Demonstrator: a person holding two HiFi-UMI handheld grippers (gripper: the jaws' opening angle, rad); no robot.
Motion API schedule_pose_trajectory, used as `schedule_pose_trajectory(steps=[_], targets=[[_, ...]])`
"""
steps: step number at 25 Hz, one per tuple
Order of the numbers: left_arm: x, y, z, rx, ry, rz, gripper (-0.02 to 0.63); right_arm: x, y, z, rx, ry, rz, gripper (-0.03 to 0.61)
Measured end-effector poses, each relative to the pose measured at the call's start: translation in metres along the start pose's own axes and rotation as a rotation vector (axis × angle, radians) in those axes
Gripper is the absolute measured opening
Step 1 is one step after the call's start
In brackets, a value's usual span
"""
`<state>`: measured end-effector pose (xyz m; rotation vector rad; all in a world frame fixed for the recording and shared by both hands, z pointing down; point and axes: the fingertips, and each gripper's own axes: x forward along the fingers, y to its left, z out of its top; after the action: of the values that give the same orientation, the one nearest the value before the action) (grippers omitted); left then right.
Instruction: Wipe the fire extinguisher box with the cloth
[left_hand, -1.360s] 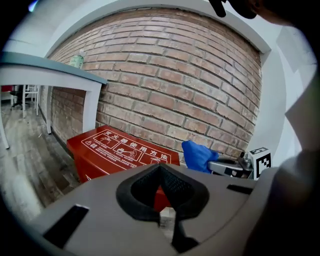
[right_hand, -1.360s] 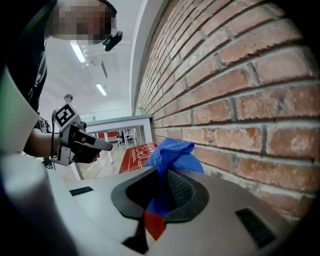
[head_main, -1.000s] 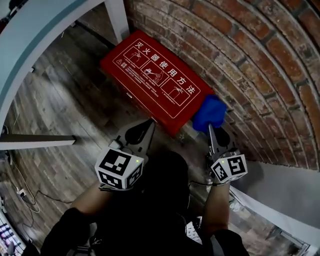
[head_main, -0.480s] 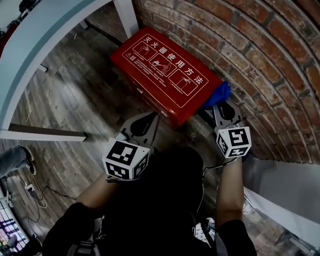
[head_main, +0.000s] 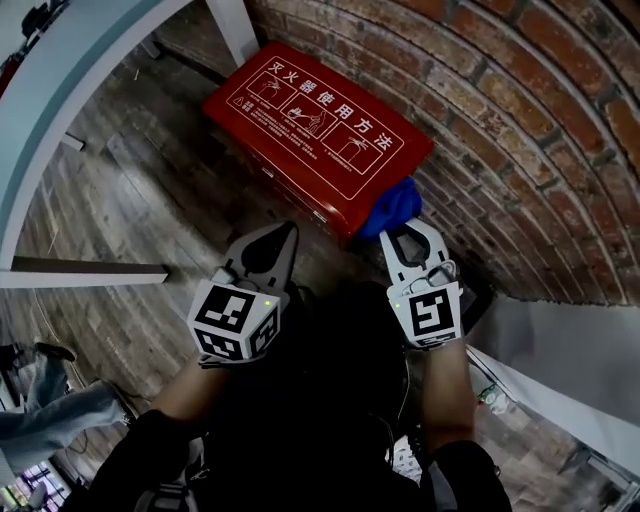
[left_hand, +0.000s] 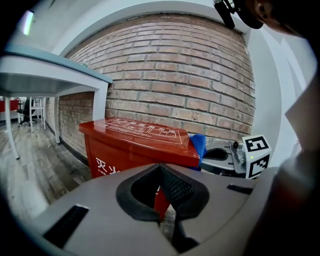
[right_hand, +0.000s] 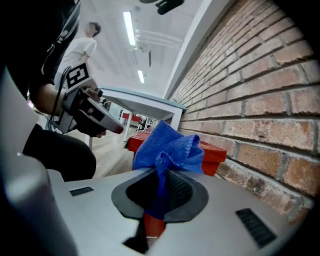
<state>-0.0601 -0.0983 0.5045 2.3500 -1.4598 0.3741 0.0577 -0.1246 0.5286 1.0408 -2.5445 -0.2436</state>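
i am looking at 1 red fire extinguisher box (head_main: 318, 130) sitting on the wooden floor (head_main: 120, 200) against the brick wall (head_main: 520, 110), far ahead of 2 grippers. the right gripper (head_main: 407, 228) is clamping 1 blue cloth (head_main: 393, 205), bunched just beside the box's right end; contact is hard to judge. the left gripper (head_main: 289, 228) is hanging near the box front, jaws closed together on nothing. the lid is showing "灭火器使用方法" above 3 pictograms. in the left gripper view the front lettering is being cut off by the jaws.
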Motion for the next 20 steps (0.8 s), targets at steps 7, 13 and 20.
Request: schedule_pose_trajectory(steps=[7,13,20], targets=[[0.005,-0.013,0.007,0.026,-0.024,-0.025,0.006,-0.004,0.054,0.006,-0.026,-0.012,0.087,0.048],[0.007,-0.013,-0.001,0.014,-0.013,-0.018,0.006,-0.004,0.016,-0.011,0.142,-0.008,-0.018,0.048],[0.013,-0.009,-0.010,0.002,0.007,0.010,0.006,0.012,-0.030,-0.020,0.159,0.006,-0.039,0.048]])
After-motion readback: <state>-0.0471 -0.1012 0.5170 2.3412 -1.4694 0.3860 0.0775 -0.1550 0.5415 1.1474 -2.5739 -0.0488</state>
